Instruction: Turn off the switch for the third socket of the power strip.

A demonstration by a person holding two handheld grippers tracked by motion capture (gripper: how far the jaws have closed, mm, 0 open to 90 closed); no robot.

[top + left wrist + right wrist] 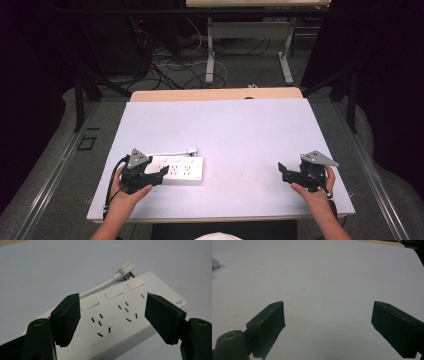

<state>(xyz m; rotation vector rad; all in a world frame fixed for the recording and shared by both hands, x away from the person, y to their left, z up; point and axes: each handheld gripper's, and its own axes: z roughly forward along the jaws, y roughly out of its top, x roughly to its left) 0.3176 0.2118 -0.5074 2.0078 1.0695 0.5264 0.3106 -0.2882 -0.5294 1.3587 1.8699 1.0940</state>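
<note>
A white power strip lies on the white table at the front left, with several sockets and switches on top. Its short white cord runs along the far side and ends in a plug resting on the table. My left gripper is open at the strip's left end; in the left gripper view the strip lies below and between the wide-apart jaws of the left gripper, untouched. My right gripper hovers open over bare table at the front right, nothing between the jaws of the right gripper.
A wooden strip borders the table's far edge. Beyond it a second table's legs stand among cables on the floor. Black frame posts flank the table on both sides.
</note>
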